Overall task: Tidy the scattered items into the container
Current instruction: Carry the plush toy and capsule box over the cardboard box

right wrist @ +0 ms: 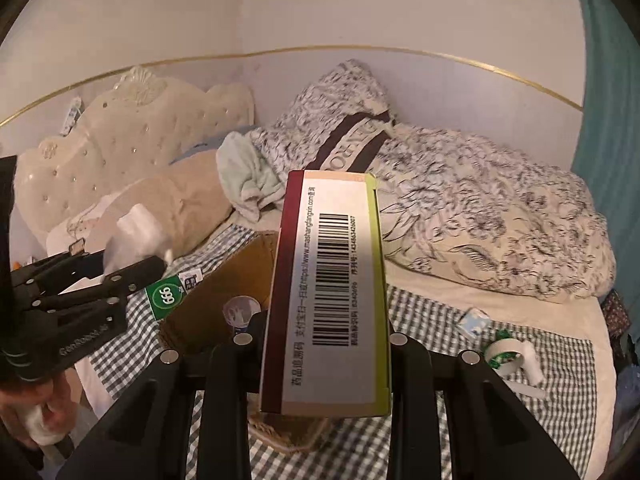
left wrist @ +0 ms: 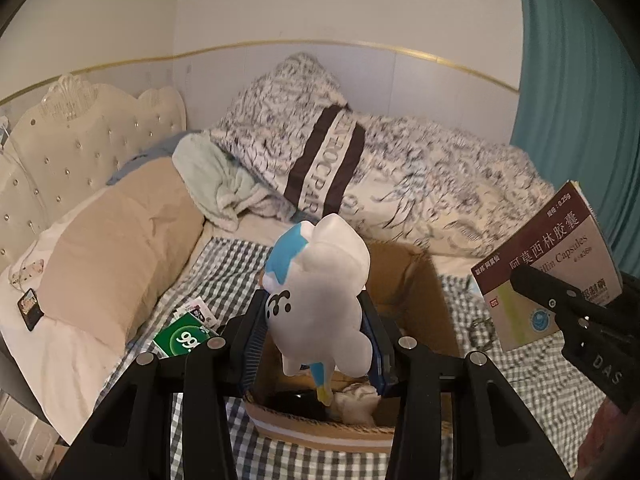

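Left gripper (left wrist: 316, 320): clamped on the white and blue plush toy (left wrist: 320, 280), one blue-padded finger on each side of its body, held above the open cardboard box (left wrist: 400, 280)
Right gripper (right wrist: 326, 344): closed on the medicine carton (right wrist: 332, 292), barcode face turned up toward the camera, the carton standing lengthwise between the fingers
Plush toy: tilted, blue patch toward the far side, a blue and yellow tip hanging down into the box mouth
Medicine carton: in the left wrist view (left wrist: 548, 264) it was at the right edge, off the bed, dark red and pale green with "Capsules" printed on it
Cardboard box: open-topped, on the checked blanket (left wrist: 224, 264) in the middle of the bed; a dark item and a pale crumpled item lay inside, neither clear enough to name
Green 666 packet (left wrist: 186, 338): on the blanket just left of the box, small printed cards beside it
Tape roll (right wrist: 502, 354): on the blanket to the right, well apart from the box, with a small blue and white packet (right wrist: 474, 320) near it
Surroundings: beige pillow (left wrist: 120, 256), floral duvet (left wrist: 432, 184), tufted cream headboard (left wrist: 80, 140), teal curtain (left wrist: 576, 80)
Person: a hand (right wrist: 36, 412) gripped the left tool's handle, low at the left of the right wrist view
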Motion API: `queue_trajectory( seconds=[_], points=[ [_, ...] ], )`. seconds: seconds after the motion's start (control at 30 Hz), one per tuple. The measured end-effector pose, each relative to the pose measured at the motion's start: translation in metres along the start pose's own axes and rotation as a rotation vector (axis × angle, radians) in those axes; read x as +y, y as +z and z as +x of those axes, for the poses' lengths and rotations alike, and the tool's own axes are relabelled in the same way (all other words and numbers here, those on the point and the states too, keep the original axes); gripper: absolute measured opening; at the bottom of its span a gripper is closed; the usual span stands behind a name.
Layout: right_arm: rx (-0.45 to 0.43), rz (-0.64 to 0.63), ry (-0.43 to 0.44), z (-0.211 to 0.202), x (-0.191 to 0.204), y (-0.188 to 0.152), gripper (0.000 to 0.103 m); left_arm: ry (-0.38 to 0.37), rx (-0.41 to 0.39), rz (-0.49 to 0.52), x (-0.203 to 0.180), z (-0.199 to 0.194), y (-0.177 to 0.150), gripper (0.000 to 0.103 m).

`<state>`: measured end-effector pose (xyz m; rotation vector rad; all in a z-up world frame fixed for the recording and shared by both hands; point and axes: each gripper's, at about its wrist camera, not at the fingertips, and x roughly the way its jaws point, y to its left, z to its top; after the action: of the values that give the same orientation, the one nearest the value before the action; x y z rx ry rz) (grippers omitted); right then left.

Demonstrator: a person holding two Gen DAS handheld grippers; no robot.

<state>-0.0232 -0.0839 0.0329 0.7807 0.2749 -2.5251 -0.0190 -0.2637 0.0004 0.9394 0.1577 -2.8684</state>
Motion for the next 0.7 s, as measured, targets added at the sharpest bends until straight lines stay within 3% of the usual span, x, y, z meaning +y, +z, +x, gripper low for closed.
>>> queue_trajectory(
  seconds=[0.4,0.57,0.7],
  points=[
    [0.212,-0.021,0.050,0.132,0.006,-0.038,0.029,0.014,0.189,0.007,0.007,0.106,-0.035,0.044],
    [0.294,-0.026,0.057,0.164,0.002,-0.061,0.029,0.015,0.261,0.014,0.005,0.133,-0.052,0.043],
    [0.308,-0.063,0.049,0.169,0.006,-0.063,0.030,0.040,0.274,0.059,-0.002,0.143,-0.055,0.044]
  ],
)
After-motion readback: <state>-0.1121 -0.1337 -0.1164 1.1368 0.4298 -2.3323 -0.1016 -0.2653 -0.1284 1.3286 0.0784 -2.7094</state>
